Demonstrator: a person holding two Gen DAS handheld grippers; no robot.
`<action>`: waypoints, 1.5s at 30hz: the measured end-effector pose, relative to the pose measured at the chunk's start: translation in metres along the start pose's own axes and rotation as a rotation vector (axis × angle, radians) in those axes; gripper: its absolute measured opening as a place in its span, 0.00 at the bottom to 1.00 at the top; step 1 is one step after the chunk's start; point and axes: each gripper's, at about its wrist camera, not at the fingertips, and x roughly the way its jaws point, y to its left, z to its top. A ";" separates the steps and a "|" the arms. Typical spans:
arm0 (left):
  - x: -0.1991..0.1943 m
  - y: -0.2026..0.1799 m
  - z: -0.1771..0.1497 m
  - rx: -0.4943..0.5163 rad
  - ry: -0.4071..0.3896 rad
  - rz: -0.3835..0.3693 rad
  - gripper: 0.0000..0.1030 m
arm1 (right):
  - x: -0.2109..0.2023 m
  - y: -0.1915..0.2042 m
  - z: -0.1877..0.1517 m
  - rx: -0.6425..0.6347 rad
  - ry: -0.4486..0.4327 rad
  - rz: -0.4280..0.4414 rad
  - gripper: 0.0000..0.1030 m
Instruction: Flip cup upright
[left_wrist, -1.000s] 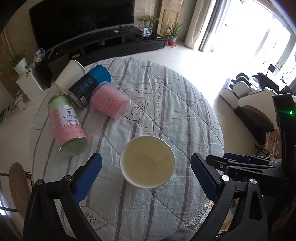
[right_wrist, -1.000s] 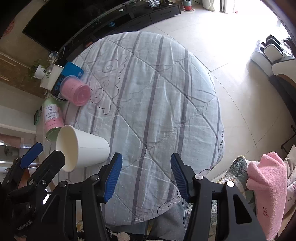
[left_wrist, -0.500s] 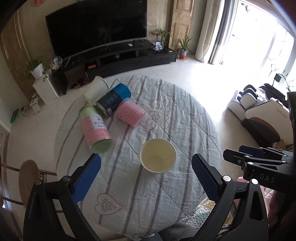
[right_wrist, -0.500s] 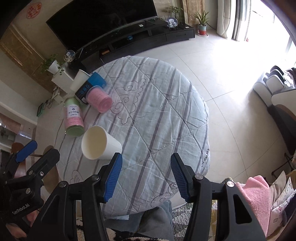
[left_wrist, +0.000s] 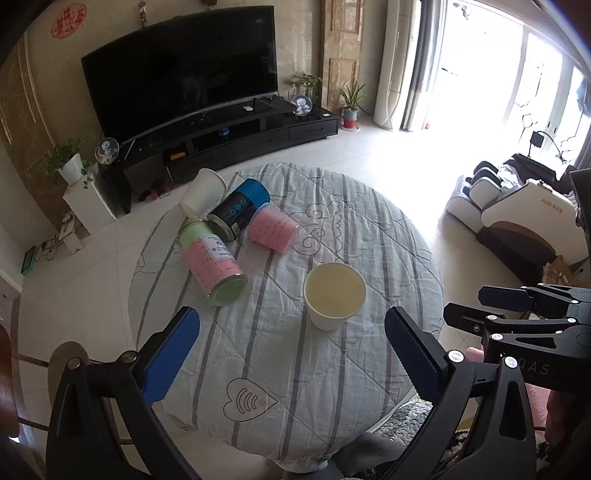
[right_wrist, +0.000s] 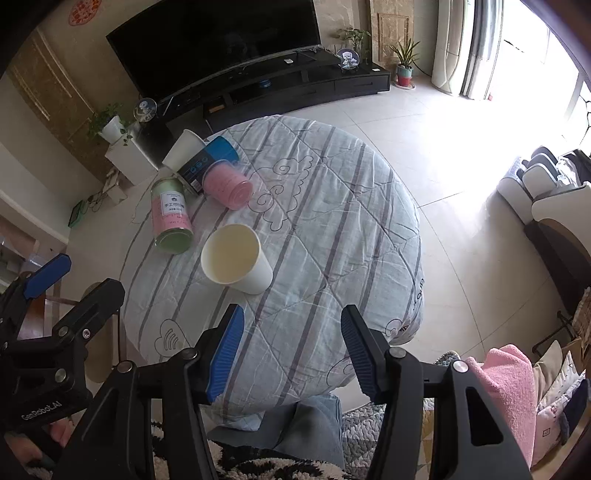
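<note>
Both tongs (left_wrist: 291, 347) (right_wrist: 291, 350) wide apart, empty-handed.

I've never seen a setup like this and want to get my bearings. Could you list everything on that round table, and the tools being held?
Upright paper cup: one, white, near middle of table, mouth up.
Tipped paper cup: one, white, far left edge, on its side.
Blue canister: one, blue and black, lying beside the tipped cup.
Pink cup: one, translucent pink, lying down.
Pink-and-green canister: one, lying down, left side.
Table cover: one, pale striped quilt.
Left gripper: blue pads, open, empty.
Right gripper: blue pads, open, empty.
</note>
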 end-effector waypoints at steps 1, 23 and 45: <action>0.000 0.001 -0.002 -0.001 0.000 0.003 0.99 | 0.000 0.003 -0.002 -0.007 0.003 -0.003 0.55; 0.010 0.020 -0.015 -0.036 0.024 -0.001 0.99 | 0.010 0.016 -0.012 -0.009 0.037 -0.019 0.63; -0.019 0.007 0.009 0.002 -0.109 0.002 0.99 | -0.017 0.011 -0.004 -0.012 -0.050 -0.035 0.63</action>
